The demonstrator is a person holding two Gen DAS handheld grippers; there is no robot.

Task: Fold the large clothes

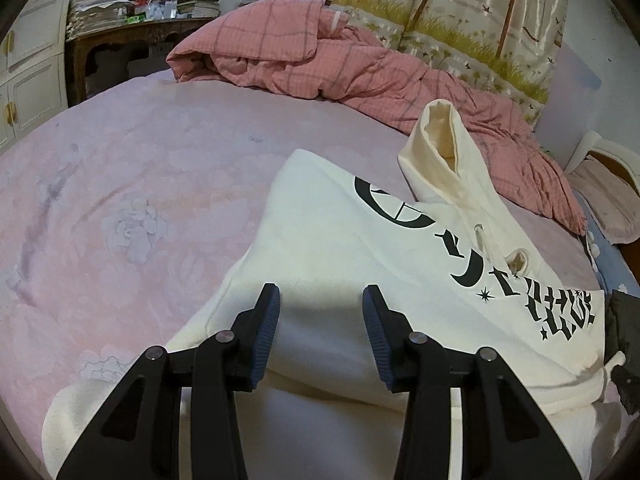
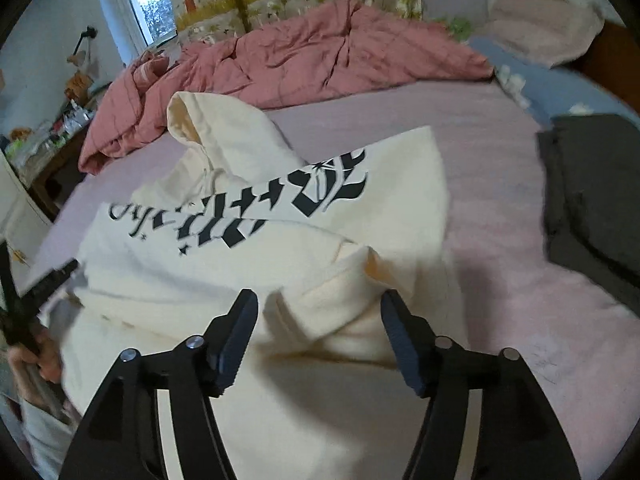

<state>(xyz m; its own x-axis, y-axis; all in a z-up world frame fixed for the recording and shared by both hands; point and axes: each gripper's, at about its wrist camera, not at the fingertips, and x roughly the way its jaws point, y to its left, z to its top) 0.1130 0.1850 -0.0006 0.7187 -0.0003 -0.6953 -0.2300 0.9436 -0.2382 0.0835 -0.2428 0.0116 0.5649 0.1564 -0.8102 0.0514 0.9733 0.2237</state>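
Two grippers, left [image 1: 320, 300] and right [image 2: 320, 306], hover with jaws parted and empty above a cream hoodie [image 1: 360, 248] lying half-folded on the pink bed [image 1: 140, 168], where its folded-over sleeve [image 2: 344, 280] could slide loose if nudged.

A pink floral sheet [image 1: 132, 184] covers the bed. A crumpled pink checked quilt [image 1: 320, 68] lies along its far edge, against a tree-print curtain [image 1: 472, 20]. A cluttered wooden desk [image 1: 132, 36] stands beside a window [image 2: 150, 0]. A dark garment [image 2: 592, 192] lies on the sheet.
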